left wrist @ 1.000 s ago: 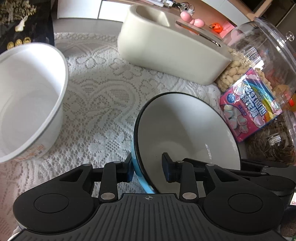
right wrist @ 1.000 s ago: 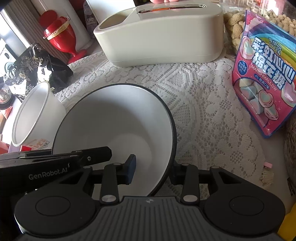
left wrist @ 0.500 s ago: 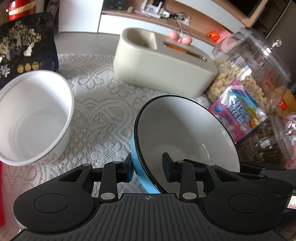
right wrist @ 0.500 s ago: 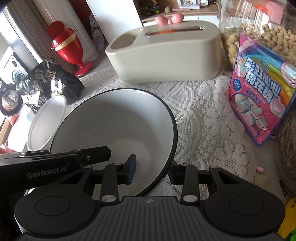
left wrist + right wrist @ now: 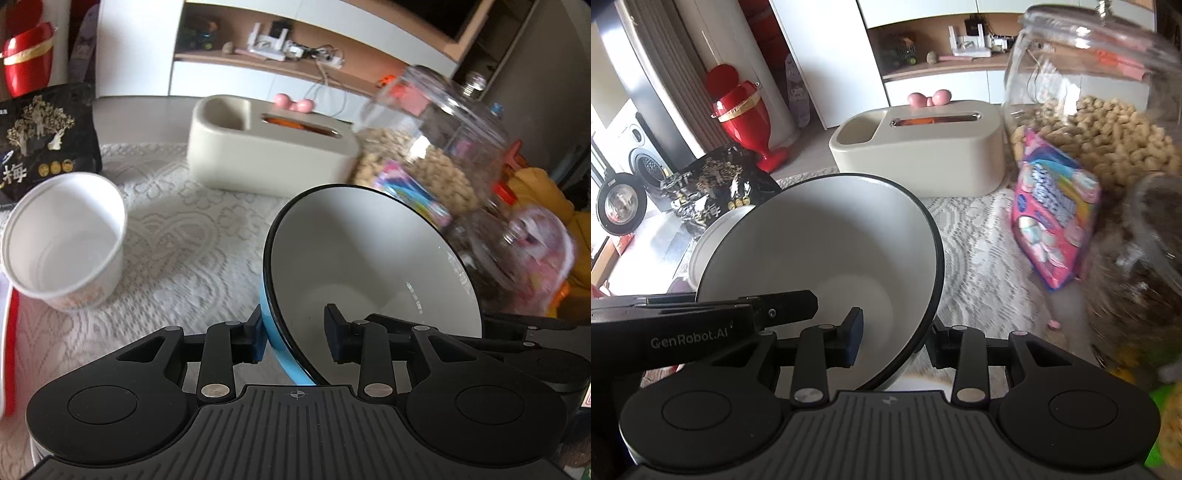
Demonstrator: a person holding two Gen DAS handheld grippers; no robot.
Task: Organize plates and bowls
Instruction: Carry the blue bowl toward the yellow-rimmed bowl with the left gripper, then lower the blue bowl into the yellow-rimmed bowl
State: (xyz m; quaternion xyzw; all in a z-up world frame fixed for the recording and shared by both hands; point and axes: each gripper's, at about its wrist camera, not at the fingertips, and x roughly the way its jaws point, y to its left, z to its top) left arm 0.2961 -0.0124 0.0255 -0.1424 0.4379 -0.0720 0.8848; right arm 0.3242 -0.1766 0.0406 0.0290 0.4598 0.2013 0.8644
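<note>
A bowl (image 5: 369,258), blue outside and white inside with a black rim, hangs tilted above the lace cloth, held from both sides. My left gripper (image 5: 295,336) is shut on its left wall, one pad on the blue outside and one inside. My right gripper (image 5: 895,341) is shut on the opposite rim of the bowl (image 5: 812,258). A white paper bowl (image 5: 66,243) stands empty on the cloth to the left and lower down; in the right wrist view only its rim (image 5: 720,225) shows behind the held bowl.
A beige tissue box (image 5: 273,155) stands at the back of the lace tablecloth (image 5: 184,236). A glass jar of peanuts (image 5: 1100,122), a pink marshmallow bag (image 5: 1052,221) and a second jar (image 5: 1137,280) crowd the right. A black snack bag (image 5: 44,140) and a red vase (image 5: 738,114) are at the left.
Both grippers have risen with the bowl between them. The table, paper bowl and tissue box now look smaller and farther below. The grip looks the same.
</note>
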